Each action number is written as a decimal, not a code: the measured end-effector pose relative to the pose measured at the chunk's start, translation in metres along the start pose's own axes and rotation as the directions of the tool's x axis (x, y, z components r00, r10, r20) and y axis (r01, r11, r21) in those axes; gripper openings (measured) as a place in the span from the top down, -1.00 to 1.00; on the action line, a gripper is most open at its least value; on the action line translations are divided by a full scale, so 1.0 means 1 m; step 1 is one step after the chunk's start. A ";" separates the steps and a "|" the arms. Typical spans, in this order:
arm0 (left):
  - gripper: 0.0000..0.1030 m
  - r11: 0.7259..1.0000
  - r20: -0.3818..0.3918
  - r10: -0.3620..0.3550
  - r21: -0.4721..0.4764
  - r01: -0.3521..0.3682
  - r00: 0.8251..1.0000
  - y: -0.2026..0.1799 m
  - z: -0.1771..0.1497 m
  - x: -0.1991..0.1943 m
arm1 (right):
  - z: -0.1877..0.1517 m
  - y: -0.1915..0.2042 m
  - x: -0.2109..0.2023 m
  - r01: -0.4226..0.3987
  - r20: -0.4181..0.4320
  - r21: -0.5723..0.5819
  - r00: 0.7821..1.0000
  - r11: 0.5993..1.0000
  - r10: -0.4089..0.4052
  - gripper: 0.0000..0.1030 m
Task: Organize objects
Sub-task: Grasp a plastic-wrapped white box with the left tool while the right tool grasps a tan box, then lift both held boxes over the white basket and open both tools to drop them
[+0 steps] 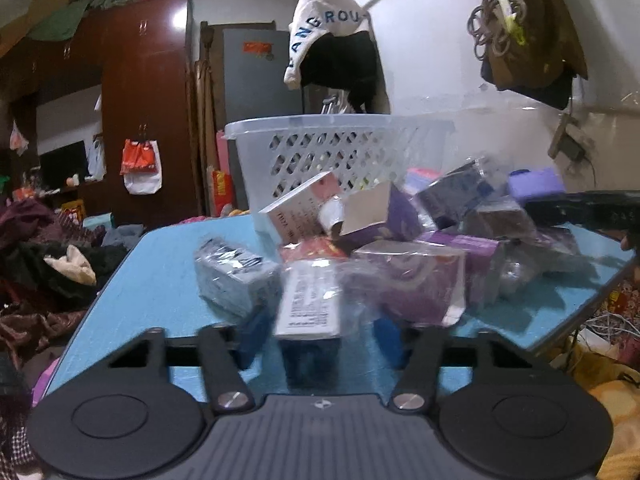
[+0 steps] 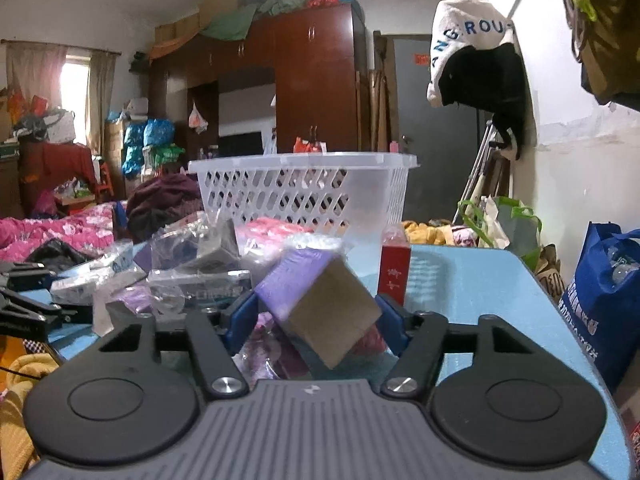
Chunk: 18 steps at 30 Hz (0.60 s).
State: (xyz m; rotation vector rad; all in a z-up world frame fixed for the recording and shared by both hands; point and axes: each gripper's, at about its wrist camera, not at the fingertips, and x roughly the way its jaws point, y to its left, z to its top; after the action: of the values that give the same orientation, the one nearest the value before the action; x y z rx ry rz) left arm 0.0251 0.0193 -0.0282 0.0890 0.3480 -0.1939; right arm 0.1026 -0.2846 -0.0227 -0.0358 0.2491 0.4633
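Note:
A pile of small wrapped boxes (image 1: 400,248) lies on the blue table (image 1: 160,280) in front of a white plastic basket (image 1: 340,148). My left gripper (image 1: 318,332) has its blue fingers around a dark box with a white label (image 1: 308,312), which looks blurred. My right gripper (image 2: 316,312) is shut on a purple box with a brown cardboard end (image 2: 320,296), held tilted above the pile. The basket (image 2: 304,188) stands behind it in the right wrist view. The right gripper also shows at the right edge of the left wrist view (image 1: 592,208).
A red upright box (image 2: 394,268) stands by the basket's right corner. Clothes and bedding lie left of the table (image 1: 48,264). A blue bag (image 2: 608,300) stands at the table's right. A white wall with hanging clothes (image 2: 480,64) is behind.

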 end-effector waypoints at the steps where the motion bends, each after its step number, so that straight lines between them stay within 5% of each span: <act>1: 0.13 1.000 0.004 -0.003 0.000 0.003 1.000 -0.002 0.000 -0.001 | 0.000 -0.001 -0.002 0.002 0.004 0.005 1.000 1.000 -0.002 -0.05; 11: 0.16 1.000 0.011 0.001 0.002 -0.001 1.000 -0.001 0.000 -0.003 | 0.003 -0.009 0.003 -0.009 -0.006 0.040 1.000 0.999 0.009 -0.01; 14: 0.15 1.000 0.011 0.000 0.005 0.000 1.000 -0.002 -0.002 -0.002 | 0.003 -0.007 0.005 -0.008 -0.004 0.019 1.000 1.000 0.008 -0.11; 16: 0.14 1.000 0.010 -0.002 0.002 0.002 1.000 -0.001 -0.001 -0.002 | 0.003 -0.007 0.007 -0.009 0.003 0.015 1.000 1.000 0.009 -0.36; 18: 0.14 1.000 0.010 -0.004 0.000 0.004 1.000 -0.001 -0.001 -0.002 | 0.004 -0.006 0.010 -0.003 0.001 0.002 1.000 1.000 0.003 -0.33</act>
State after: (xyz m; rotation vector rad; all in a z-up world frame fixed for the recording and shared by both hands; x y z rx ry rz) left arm 0.0227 0.0189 -0.0286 0.0873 0.3384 -0.1977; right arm 0.1152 -0.2848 -0.0214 -0.0330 0.2488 0.4655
